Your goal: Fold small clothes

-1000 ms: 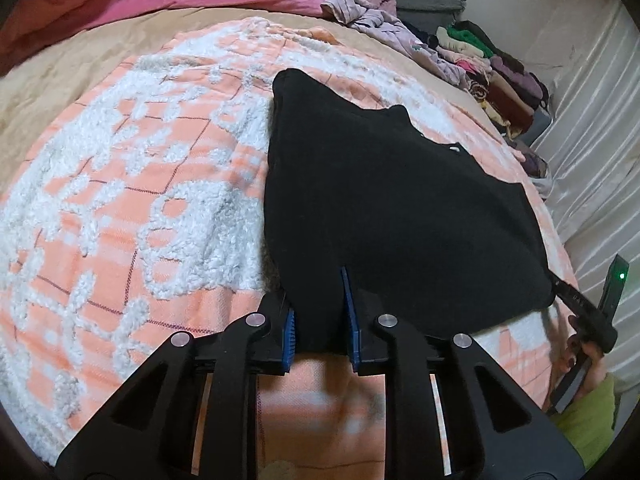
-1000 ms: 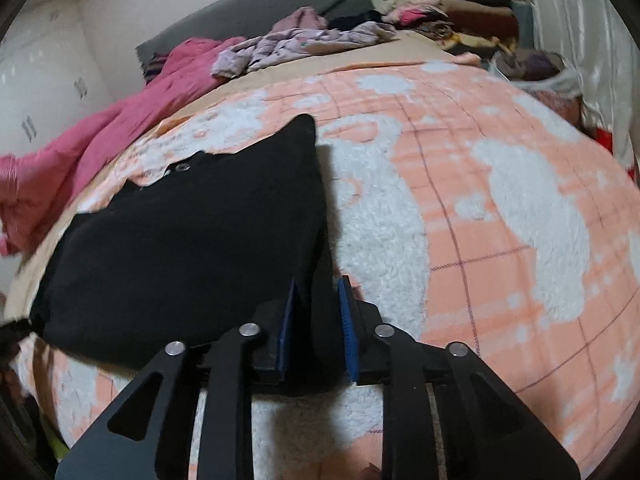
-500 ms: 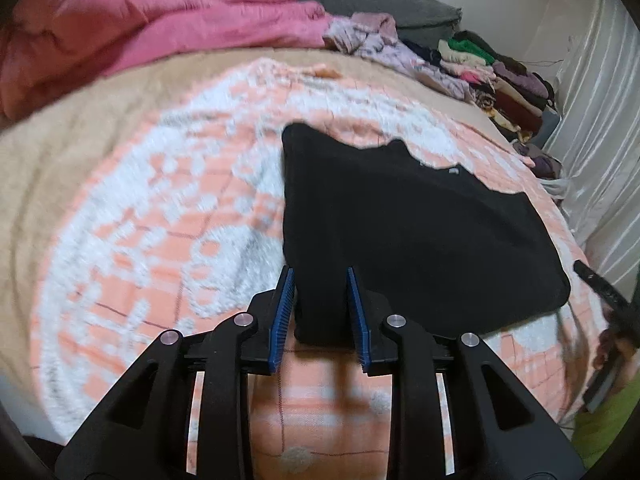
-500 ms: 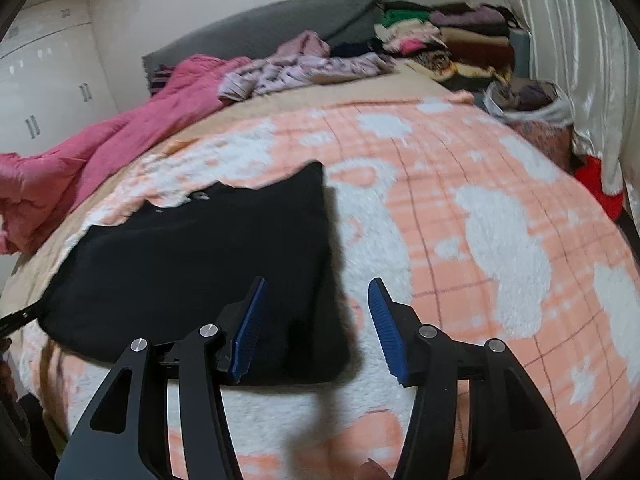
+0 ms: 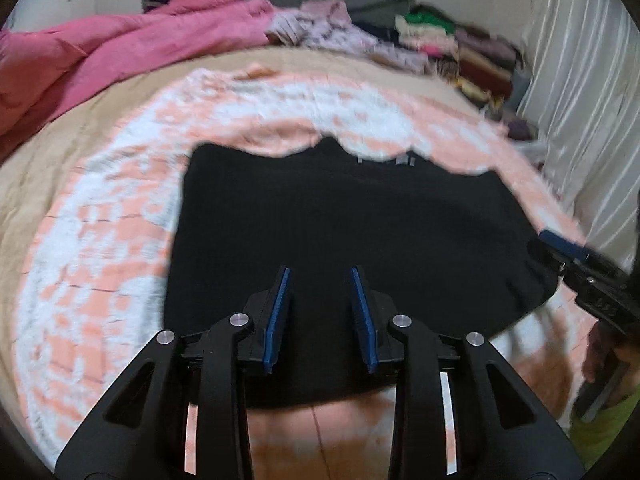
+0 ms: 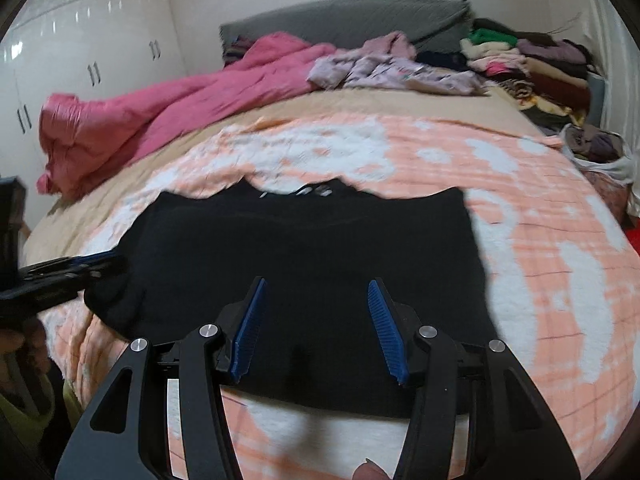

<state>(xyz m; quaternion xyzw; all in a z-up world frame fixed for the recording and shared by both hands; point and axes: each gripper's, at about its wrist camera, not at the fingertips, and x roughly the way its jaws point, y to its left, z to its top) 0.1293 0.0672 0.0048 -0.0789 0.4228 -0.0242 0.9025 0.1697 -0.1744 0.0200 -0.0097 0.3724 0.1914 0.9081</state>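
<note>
Black garment [image 5: 352, 220] is lying flat on the peach-and-white blanket [image 5: 100, 240] covering the bed, its collar edge pointing toward the pink quilt [image 5: 120, 48]. Left tongs [image 5: 322, 300] are hovering over the garment's near hem, jaws having just been opening, nothing between the pads. Right tongs [image 6: 316, 320] are hanging released above the same hem, likewise gripping nothing. Folded clothes [image 6: 532, 64] are sitting stacked beyond the garment's far right corner.

Legible text: none. Small pale neck label on black garment [image 6: 316, 191], far edge, blurred beyond reading.
</note>
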